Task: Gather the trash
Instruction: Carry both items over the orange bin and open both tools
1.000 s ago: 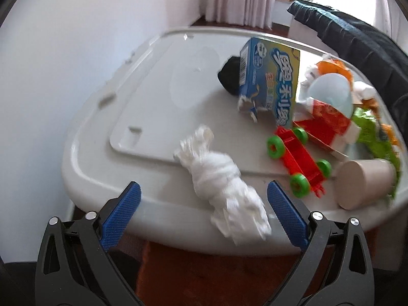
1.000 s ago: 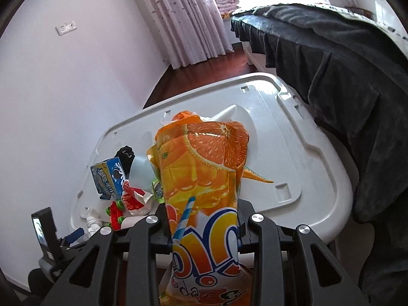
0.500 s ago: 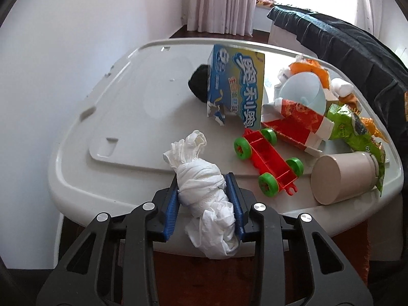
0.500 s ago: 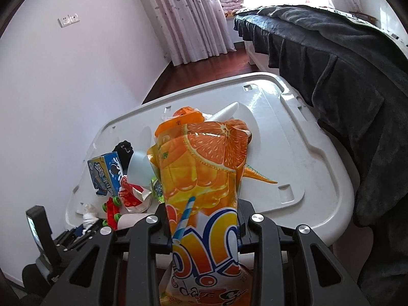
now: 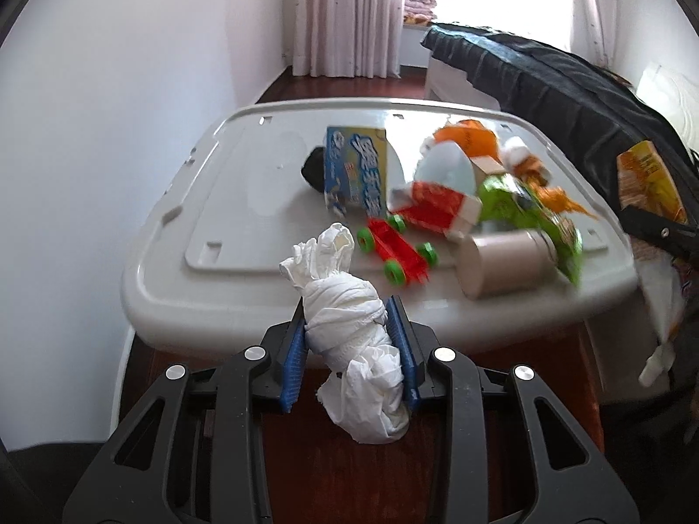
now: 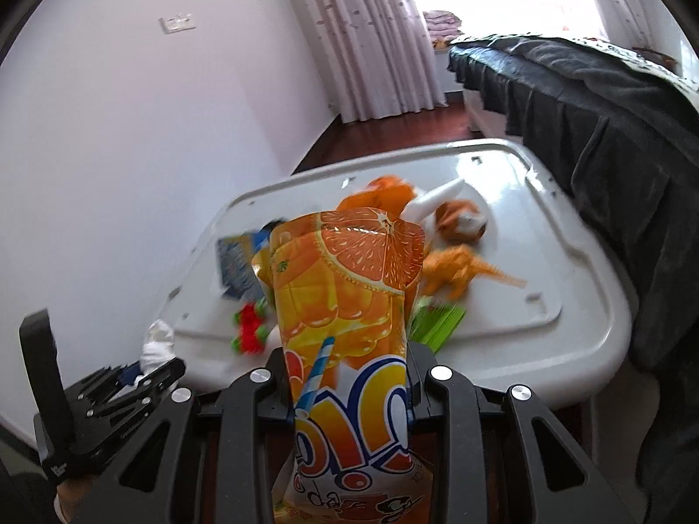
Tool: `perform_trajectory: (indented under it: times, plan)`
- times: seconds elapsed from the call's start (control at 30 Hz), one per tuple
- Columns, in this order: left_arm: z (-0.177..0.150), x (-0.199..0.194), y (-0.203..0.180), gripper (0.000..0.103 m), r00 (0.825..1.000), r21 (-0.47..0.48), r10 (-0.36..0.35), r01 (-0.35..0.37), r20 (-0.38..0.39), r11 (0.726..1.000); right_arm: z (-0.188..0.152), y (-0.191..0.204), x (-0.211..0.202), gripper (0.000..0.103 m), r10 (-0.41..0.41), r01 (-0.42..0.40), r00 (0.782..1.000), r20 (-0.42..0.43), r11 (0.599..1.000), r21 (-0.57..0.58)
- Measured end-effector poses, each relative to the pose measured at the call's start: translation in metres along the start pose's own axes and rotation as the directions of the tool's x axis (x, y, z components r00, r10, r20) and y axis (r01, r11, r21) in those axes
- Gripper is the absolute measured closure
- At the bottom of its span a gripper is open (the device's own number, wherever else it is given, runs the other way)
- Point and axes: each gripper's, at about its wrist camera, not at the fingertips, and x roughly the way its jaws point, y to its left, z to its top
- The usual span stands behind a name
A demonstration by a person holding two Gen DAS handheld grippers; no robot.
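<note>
My left gripper (image 5: 349,340) is shut on a crumpled white tissue wad (image 5: 345,318) and holds it just off the near edge of the white plastic lid (image 5: 227,236). My right gripper (image 6: 349,384) is shut on an orange juice pouch (image 6: 345,288), held upright in front of the lid (image 6: 546,262). On the lid lie a blue snack box (image 5: 356,172), a red and white wrapper (image 5: 437,209), a green wrapper (image 5: 524,214) and a tipped brown paper cup (image 5: 502,262). The left gripper and tissue (image 6: 155,345) also show in the right wrist view.
A red toy car with green wheels (image 5: 395,249), an orange toy dinosaur (image 6: 458,270), an orange and white plush (image 6: 463,218) and a small black object (image 5: 312,168) share the lid. A bed with a dark cover (image 6: 611,100) stands right. White wall left, curtains behind.
My left gripper closed on the tissue wad and pulled it back off the lid's edge. My right gripper kept hold of the juice pouch and shifted slightly.
</note>
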Motion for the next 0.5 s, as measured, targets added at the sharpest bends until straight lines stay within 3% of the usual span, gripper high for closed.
perform_trajectory:
  times: [0.17,0.33,0.47,0.5]
  plan:
    - [-0.032,-0.015,-0.005,0.069,0.998,0.029,-0.036,0.037,-0.052,0.999,-0.041,0.018,-0.005,0.071,0.019,-0.019,0.998,-0.055,1.000,0.001]
    - [-0.073,-0.010,-0.005,0.069,0.983,0.040,-0.075,0.082,-0.166,0.996,-0.087,0.029,0.004,0.071,0.015,-0.011,0.987,-0.163,1.000,0.022]
    - [-0.104,0.015,-0.008,0.069,0.959,0.068,-0.049,0.071,-0.280,0.995,-0.116,0.030,0.023,0.071,0.015,0.005,0.964,-0.267,0.997,0.075]
    - [-0.112,0.027,-0.009,0.069,0.946,0.078,-0.030,0.058,-0.322,0.995,-0.122,0.029,0.028,0.071,0.015,0.011,0.958,-0.286,0.996,0.089]
